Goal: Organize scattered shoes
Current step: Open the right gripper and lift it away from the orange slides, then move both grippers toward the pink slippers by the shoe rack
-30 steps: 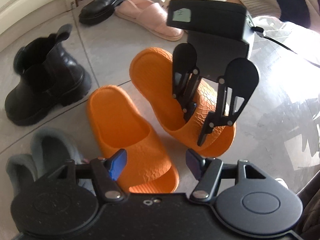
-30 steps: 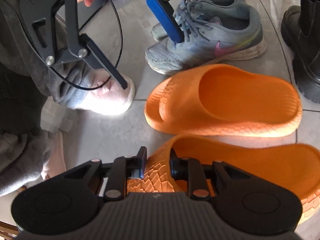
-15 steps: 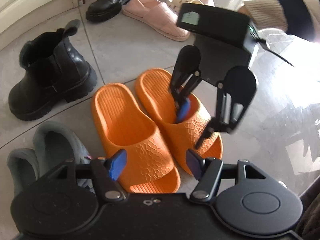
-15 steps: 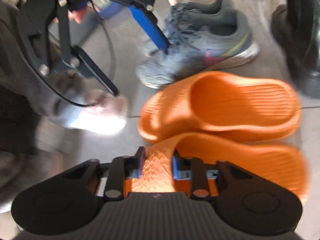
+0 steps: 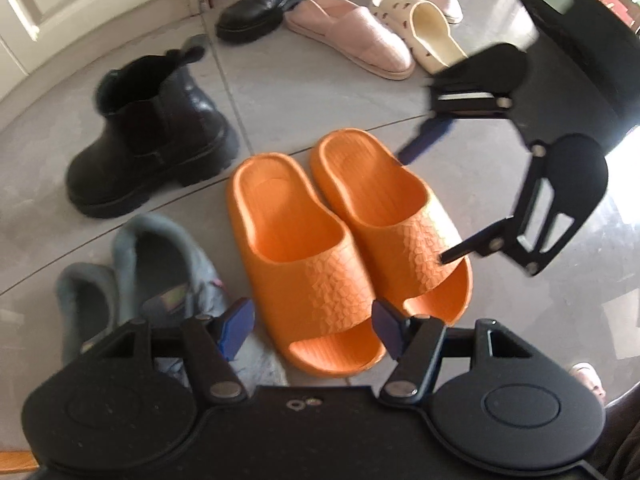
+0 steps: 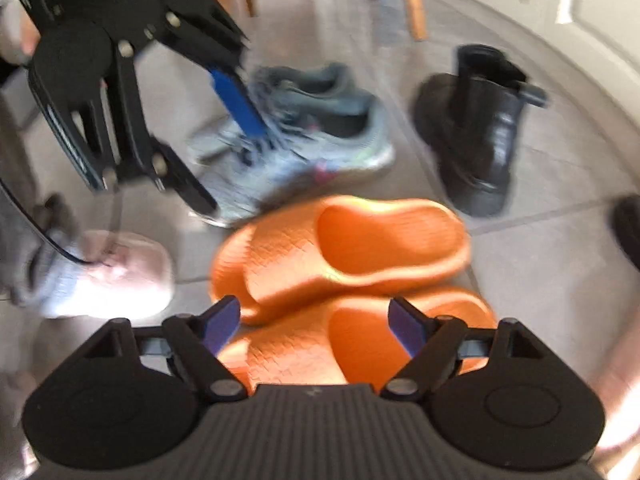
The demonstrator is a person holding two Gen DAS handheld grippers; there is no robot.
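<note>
Risk: right hand-held gripper (image 5: 420, 204), jaws just opening wide and empty over the orange slides (image 5: 344, 240), is hovering close enough to knock the pair askew; left hand-held gripper (image 5: 312, 328) is gaping, holding nothing.

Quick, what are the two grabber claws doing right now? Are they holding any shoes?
Left gripper: open, holding nothing.
Right gripper: open, jaws just opened, nothing held; the textured orange foam slide sandal lies below, released.

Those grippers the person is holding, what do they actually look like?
Both are matte black plastic. The left gripper has round disc housings, silver rivets on jointed linkage bars and blue pads on its fingers. The right gripper matches, with a ribbed grey body. A thin black cable trails from the left one.
</note>
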